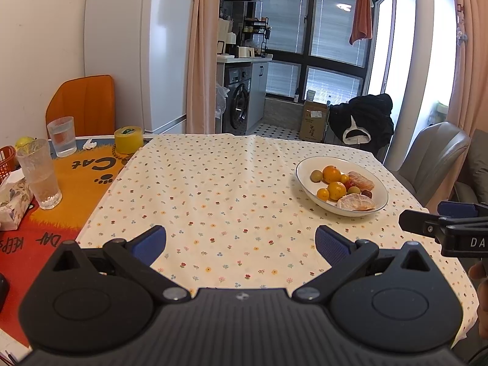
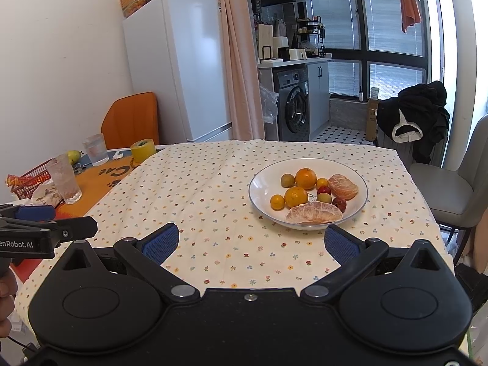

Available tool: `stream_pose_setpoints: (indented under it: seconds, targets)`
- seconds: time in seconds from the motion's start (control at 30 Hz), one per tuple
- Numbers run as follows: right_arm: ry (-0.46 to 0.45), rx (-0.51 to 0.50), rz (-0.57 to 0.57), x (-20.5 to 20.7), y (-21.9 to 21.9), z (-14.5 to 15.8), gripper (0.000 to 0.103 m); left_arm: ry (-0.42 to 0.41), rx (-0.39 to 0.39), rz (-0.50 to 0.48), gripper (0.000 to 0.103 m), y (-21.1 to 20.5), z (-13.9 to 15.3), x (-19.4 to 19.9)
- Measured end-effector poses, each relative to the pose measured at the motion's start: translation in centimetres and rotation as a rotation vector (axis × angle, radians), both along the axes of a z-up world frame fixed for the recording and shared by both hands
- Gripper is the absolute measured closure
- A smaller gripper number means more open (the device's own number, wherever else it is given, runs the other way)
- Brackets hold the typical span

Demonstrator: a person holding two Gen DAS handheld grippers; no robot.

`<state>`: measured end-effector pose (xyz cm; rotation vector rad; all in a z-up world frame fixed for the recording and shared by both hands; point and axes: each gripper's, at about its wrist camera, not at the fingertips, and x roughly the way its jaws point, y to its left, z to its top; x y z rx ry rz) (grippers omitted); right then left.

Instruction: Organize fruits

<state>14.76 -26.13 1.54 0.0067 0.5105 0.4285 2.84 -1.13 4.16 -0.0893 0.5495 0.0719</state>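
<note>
The left gripper [image 1: 241, 244] is hovering low over the bench [image 1: 213, 183], level and pointing straight ahead, with its blue-padded fingers [image 1: 149, 244] spread wide and holding nothing. The right gripper [image 2: 251, 242] is hanging beside it at about the same height, likewise level, its fingers [image 2: 160, 244] also standing wide apart and empty. Each gripper is showing at the edge of the other's view, so the two are sitting side by side, near each other but apart. Part of a hand [image 2: 6, 299] is gripping the left gripper's handle at the left edge of the right wrist view.

The fruits are all lying in a white bowl [image 2: 262, 180] on the flowered cloth [image 2: 198, 189], ahead of the right gripper and off to the right of the left one. In it, two oranges [image 2: 306, 178] are sitting near the middle, with a small orange fruit [image 2: 277, 202], a greenish fruit [image 2: 287, 180], a red fruit [image 2: 324, 190] and two peeled citrus pieces [image 2: 314, 212] around them. The near rim of the bowl is lying just beyond the right gripper's right finger.

At the far left of the bench, two glasses [image 1: 38, 174] and a roll of yellow tape [image 1: 128, 139] are standing on an orange mat [image 1: 76, 183].
</note>
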Motion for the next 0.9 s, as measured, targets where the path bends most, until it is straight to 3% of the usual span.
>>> stream_pose_setpoints:
  seconds: [0.9]
  targets:
    - [0.008, -0.002, -0.004, 0.01, -0.11, -0.27, 0.0, 0.004, 0.0, -0.016, 0.0, -0.31, -0.09, 0.01]
